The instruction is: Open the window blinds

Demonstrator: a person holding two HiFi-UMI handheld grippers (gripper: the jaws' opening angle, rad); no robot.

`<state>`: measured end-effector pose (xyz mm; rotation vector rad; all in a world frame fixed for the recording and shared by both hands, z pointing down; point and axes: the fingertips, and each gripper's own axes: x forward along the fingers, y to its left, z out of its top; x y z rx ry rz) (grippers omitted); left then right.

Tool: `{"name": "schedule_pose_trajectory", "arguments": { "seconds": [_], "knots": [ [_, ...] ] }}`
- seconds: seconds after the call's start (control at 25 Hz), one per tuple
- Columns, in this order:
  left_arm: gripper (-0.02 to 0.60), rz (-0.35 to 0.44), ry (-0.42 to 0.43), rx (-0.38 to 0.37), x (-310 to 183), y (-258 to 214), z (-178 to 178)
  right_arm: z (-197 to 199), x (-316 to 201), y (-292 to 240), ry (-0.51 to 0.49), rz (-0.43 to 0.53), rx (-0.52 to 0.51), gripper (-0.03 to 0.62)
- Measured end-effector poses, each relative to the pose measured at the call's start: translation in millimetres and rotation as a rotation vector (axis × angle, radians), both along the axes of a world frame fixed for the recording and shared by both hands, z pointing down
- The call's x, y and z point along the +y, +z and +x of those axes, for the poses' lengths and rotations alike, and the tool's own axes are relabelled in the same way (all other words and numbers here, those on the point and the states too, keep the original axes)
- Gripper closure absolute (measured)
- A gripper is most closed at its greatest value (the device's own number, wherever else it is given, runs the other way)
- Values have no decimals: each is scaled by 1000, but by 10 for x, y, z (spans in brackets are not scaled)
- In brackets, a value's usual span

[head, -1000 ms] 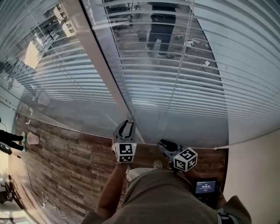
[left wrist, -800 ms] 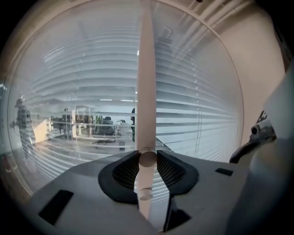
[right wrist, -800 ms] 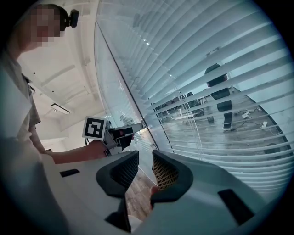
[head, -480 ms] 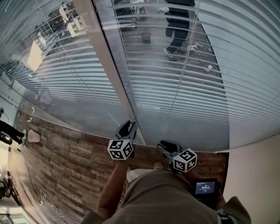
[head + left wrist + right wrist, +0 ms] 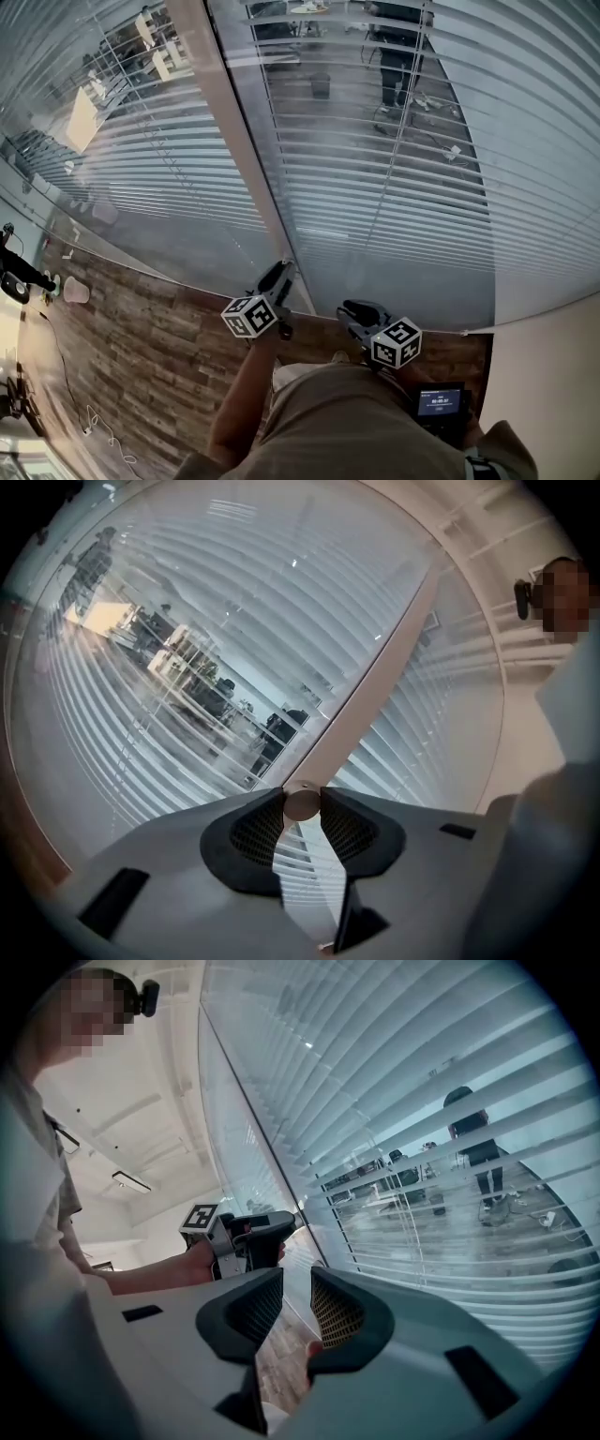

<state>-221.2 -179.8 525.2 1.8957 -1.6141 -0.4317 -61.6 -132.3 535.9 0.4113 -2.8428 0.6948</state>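
**Fingers (image 5: 258,829) clamped on knob: left gripper (image 5: 279,271) at the frame post (image 5: 246,159)**

Item: round pale knob (image 5: 302,803), seated on the face of the frame post at its lower end, near where the post meets the floor (image 5: 141,356).

Grip: left fingers pressed on the knob from both sides. The knob shows end-on between them.

Axis: the knob's axis appears to run straight out of the post and in line with the way the left gripper points. The turn it needs is therefore judged to be a roll of the wrist, with no push or pull along the post.

Blinds (image 5: 403,178): horizontal slats in the glazed panes on both sides of the post, crosswise to the post's long axis. The slats are part-tilted, and a room with a standing person shows through the gaps.

Second gripper: right gripper (image 5: 296,1283), fingers apart with nothing between them. It is held to the right of the post, well apart from the knob, and plays no part in the turn.

Nearer hand: the left, already on the knob.

Risk, as judged: the fingers may slip round the smooth knob if the roll outruns the clamp.
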Motion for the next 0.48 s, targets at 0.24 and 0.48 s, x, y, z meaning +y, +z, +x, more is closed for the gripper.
{"name": "schedule_pose_trajectory", "arguments": {
  "seconds": [0.24,0.48],
  "knots": [
    [446,23,5,163,51,18,-18,15,-10,-58,1,20,-9,494],
    [426,59,-27,170,96,-40,-69,17,-66,-103,6,23,-14,494]
  ]
}}
